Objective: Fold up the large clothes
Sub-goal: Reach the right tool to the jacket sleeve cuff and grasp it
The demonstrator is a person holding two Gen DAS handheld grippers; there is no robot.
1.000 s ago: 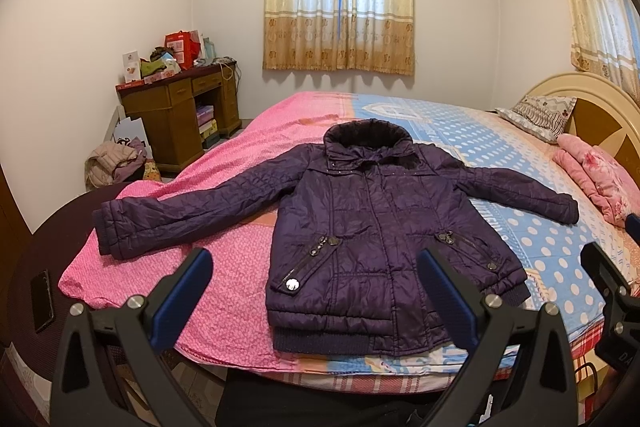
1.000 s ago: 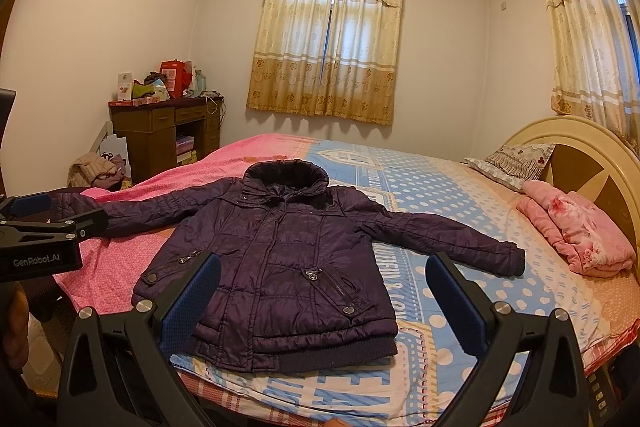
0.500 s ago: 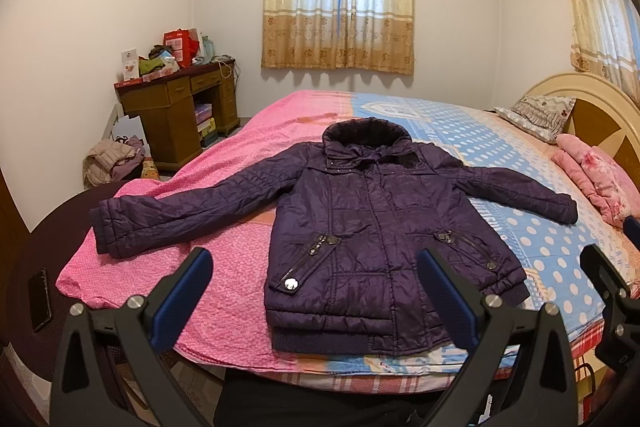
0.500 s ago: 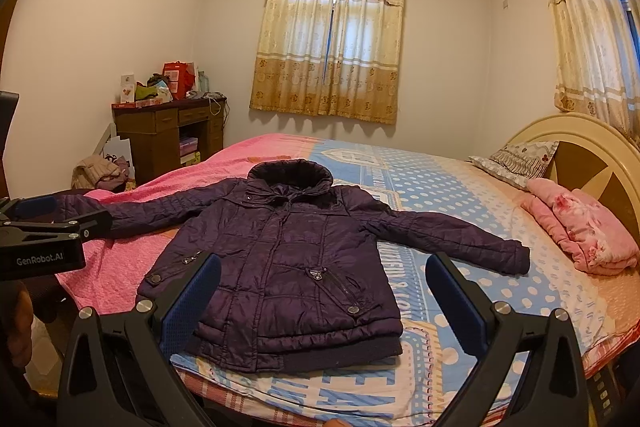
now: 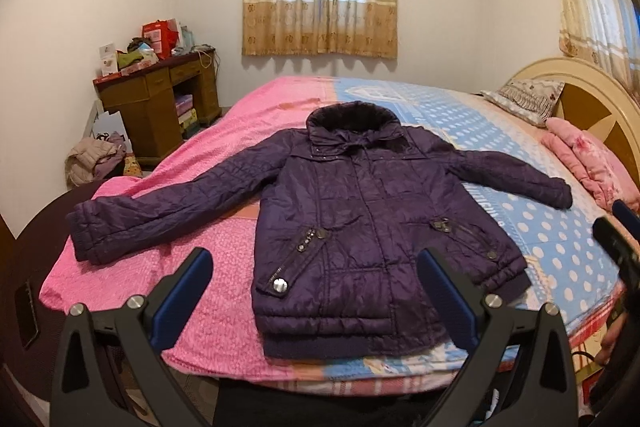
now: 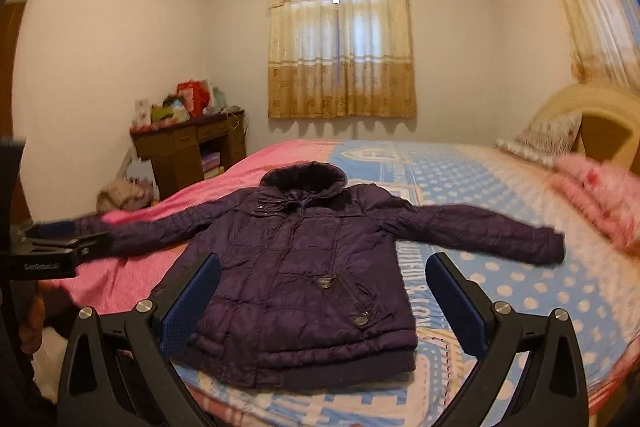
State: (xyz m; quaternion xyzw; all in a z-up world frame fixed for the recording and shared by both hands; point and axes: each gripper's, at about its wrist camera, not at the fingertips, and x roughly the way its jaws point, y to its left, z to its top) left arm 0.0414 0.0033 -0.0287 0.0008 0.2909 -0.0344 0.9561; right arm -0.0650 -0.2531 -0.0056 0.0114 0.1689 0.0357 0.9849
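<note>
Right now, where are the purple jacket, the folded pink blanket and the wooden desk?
purple jacket (image 5: 360, 211): left wrist view, chest panel.
folded pink blanket (image 5: 588, 163): left wrist view, top fold beside the headboard.
wooden desk (image 5: 160, 95): left wrist view, drawer front.

I see the bed (image 5: 520, 227) filling most of both views, its cover pink on the left half and blue with white dots on the right. A purple padded jacket (image 5: 360, 227) lies flat on it, front up, collar away from me, hem near the closest edge, both sleeves spread outward. By the headboard (image 5: 592, 95) at the right rest a patterned pillow (image 5: 524, 97) and a folded pink quilt (image 5: 592, 163).
</note>
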